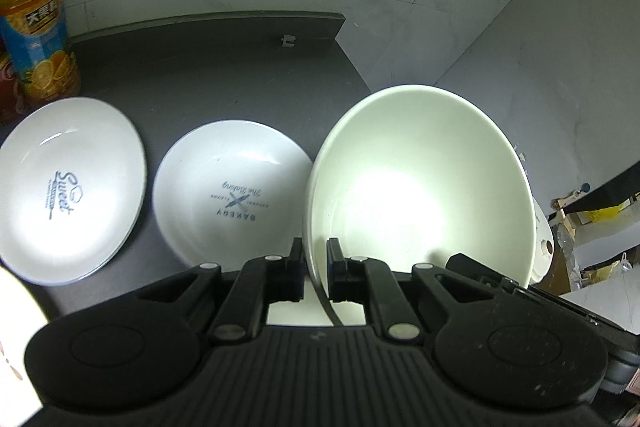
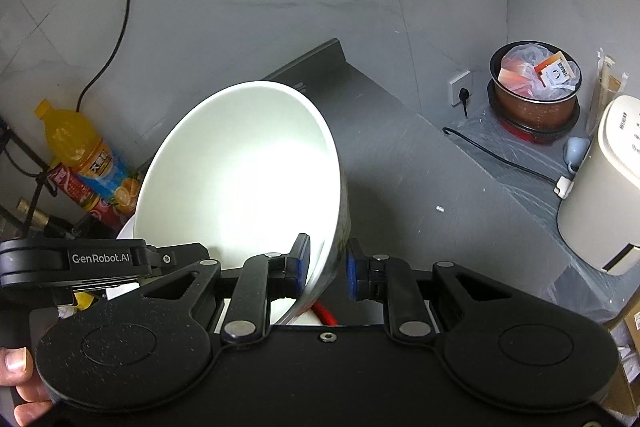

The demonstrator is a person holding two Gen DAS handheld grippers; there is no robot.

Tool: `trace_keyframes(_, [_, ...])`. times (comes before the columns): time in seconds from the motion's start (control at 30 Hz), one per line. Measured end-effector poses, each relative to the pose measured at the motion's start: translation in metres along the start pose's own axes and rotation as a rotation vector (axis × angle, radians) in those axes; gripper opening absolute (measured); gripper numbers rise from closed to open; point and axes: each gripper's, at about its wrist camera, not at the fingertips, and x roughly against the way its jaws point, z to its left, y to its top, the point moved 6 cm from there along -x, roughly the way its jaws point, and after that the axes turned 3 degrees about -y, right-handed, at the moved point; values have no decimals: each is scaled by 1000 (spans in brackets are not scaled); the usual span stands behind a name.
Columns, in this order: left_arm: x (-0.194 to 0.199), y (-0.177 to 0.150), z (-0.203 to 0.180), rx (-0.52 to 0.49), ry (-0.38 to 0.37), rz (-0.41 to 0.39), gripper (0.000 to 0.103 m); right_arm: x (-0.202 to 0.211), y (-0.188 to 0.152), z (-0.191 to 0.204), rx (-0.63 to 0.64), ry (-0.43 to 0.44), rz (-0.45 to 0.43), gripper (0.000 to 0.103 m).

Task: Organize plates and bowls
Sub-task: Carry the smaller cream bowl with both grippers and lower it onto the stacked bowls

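Observation:
A deep white bowl (image 1: 420, 187) is tilted up off the dark counter (image 1: 224, 67). My left gripper (image 1: 314, 261) is shut on its near rim. The same bowl (image 2: 240, 179) fills the right wrist view, and my right gripper (image 2: 329, 263) is shut on its wall, one blue pad inside and one outside. The left gripper's body (image 2: 72, 261) shows at that bowl's left side. Two white plates lie flat on the counter left of the bowl: one printed "Sweet" (image 1: 68, 187), one printed "Bakery" (image 1: 232, 195).
An orange juice bottle (image 1: 32, 27) and a red bottle (image 2: 80, 195) stand at the counter's left by the wall. On the right are a cream kettle (image 2: 600, 187), a cooker pot (image 2: 536, 95) full of bags, and a black cable (image 2: 500, 155). A hand (image 2: 16, 371) holds the left gripper.

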Motion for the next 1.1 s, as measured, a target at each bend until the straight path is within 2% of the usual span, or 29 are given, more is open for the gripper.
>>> trace_keyframes(0.23, [15, -22, 13, -8, 0, 18, 9, 10, -26, 12, 0, -12, 14, 19])
trace_keyframes(0.67, [23, -61, 47, 37, 3, 69, 9, 5, -72, 29, 27, -43, 106, 19])
trace_keyframes(0.87, [19, -75, 57, 71, -6, 89, 11, -1, -88, 29, 48, -71, 152, 19])
trace_keyframes(0.97, [15, -82, 59, 114, -20, 124, 14, -4, -91, 30, 64, -89, 160, 23])
trace_keyframes(1.1, [10, -82, 62, 107, -17, 118, 14, -8, -89, 32, 63, -101, 167, 24])
